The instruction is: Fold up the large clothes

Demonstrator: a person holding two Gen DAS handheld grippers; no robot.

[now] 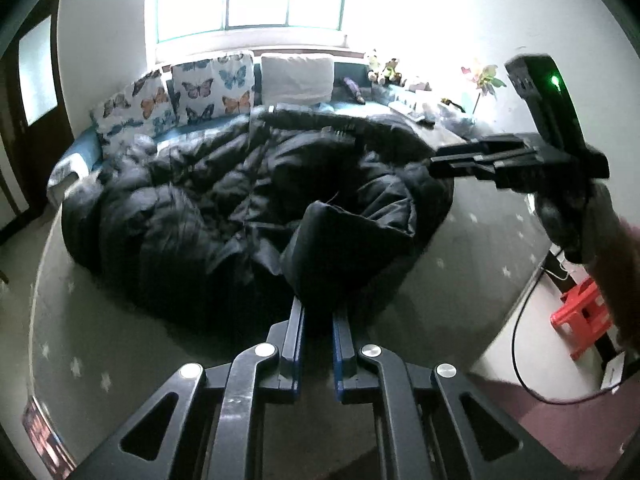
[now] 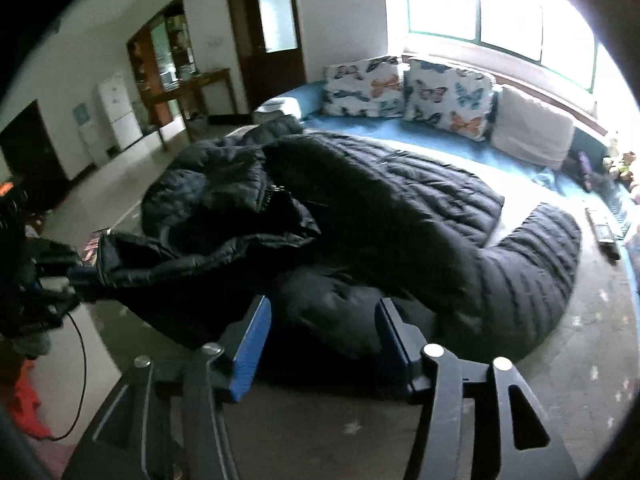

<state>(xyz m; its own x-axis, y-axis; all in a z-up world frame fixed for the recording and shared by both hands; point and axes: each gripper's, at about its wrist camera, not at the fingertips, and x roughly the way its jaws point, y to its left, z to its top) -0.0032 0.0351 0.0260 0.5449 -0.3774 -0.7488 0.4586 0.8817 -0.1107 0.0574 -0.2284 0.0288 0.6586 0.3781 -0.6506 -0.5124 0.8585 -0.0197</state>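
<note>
A large black quilted down coat (image 1: 240,200) lies crumpled on a grey star-patterned bed cover (image 1: 80,340). My left gripper (image 1: 318,312) is shut on a sleeve end (image 1: 340,248) of the coat and holds it up near the front edge. In the right wrist view the coat (image 2: 360,208) spreads over the bed, and the left gripper (image 2: 86,280) holds its cuff at the far left. My right gripper (image 2: 324,308) is open and empty just above the coat's near fold. It also shows in the left wrist view (image 1: 436,164) at the right, above the coat.
Butterfly pillows (image 1: 212,88) and a white pillow (image 1: 298,78) lean under the window. Small items and a remote (image 2: 604,232) lie on the bed's far side. A red stool (image 1: 580,316) and a black cable (image 1: 524,344) are on the floor to the right. A door (image 2: 272,32) and cabinets stand behind.
</note>
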